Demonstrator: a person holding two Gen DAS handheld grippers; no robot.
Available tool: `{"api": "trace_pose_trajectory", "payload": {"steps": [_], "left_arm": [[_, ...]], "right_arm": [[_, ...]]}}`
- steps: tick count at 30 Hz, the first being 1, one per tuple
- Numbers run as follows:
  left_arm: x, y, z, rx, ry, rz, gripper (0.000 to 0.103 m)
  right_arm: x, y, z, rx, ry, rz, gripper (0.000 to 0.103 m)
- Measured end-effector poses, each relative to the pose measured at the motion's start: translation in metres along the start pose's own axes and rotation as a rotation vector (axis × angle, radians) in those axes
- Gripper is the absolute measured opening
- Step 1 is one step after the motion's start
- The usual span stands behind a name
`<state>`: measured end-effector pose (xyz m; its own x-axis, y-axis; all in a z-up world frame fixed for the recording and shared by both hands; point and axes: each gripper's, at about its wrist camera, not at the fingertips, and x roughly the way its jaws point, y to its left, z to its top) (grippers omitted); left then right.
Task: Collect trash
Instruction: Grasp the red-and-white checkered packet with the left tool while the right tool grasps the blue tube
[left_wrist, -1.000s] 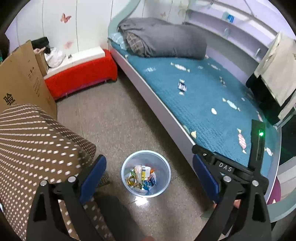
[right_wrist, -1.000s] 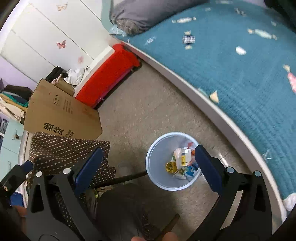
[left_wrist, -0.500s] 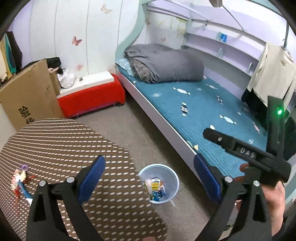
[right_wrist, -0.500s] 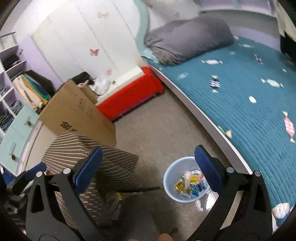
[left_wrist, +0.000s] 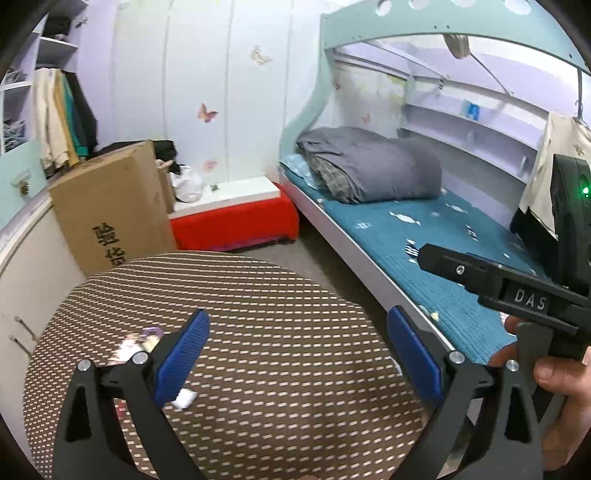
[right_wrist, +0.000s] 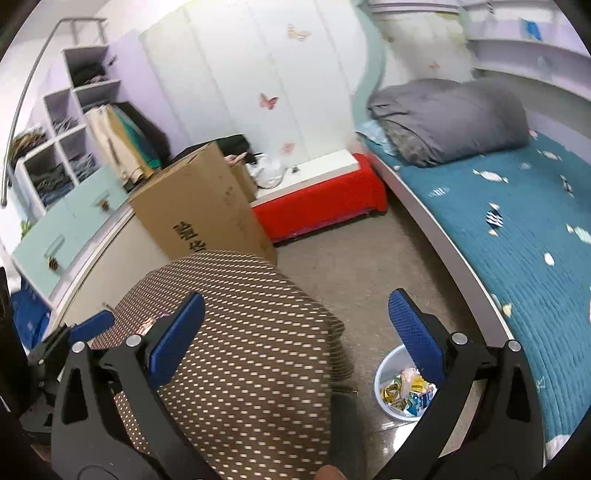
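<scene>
My left gripper (left_wrist: 299, 339) spread, empty | right gripper (right_wrist: 295, 332) spread, empty | wrappers (left_wrist: 142, 341) by my left finger, half hidden: blind grab may miss or scatter them | bin (right_wrist: 400, 387) beyond right finger, far carry, drop risk.

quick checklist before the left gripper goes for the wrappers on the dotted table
1. Left gripper open and empty: ok, jaws wide apart, nothing between the pads.
2. Wrappers in sight: ok, on the dotted table beside the left finger; a white scrap lies nearer.
3. Gripper lined up on them: not ok, they sit outside the gap, to its left.
4. Number of pieces: cannot tell, blurred and partly hidden by the finger.
5. Right gripper free: ok, open and empty.
6. Trash bin ready: ok, on the floor beside the bed, holding wrappers.
</scene>
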<state>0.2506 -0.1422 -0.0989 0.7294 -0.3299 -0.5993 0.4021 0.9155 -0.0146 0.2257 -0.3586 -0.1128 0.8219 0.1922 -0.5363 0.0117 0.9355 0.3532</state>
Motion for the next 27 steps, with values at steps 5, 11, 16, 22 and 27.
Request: {"api": "trace_pose_trajectory", "payload": {"steps": [5,11,16,22,27], "left_arm": [[-0.018,0.041,-0.013,-0.047,-0.022,0.058,0.095],[-0.029,0.095,-0.041,-0.123,-0.007,0.139,0.095],[-0.033,0.138,-0.064,-0.196,0.015,0.189,0.095],[-0.026,0.172,-0.083,-0.244,0.047,0.237,0.095],[-0.020,0.188,-0.094,-0.267,0.060,0.265,0.095]], "right_arm": [[0.015,0.041,-0.006,-0.086,0.039,0.056,0.097],[0.045,0.089,-0.018,-0.177,0.100,0.126,0.097],[0.074,0.129,-0.038,-0.269,0.171,0.171,0.097],[0.111,0.166,-0.062,-0.377,0.260,0.207,0.097],[0.140,0.194,-0.081,-0.449,0.329,0.218,0.085]]}}
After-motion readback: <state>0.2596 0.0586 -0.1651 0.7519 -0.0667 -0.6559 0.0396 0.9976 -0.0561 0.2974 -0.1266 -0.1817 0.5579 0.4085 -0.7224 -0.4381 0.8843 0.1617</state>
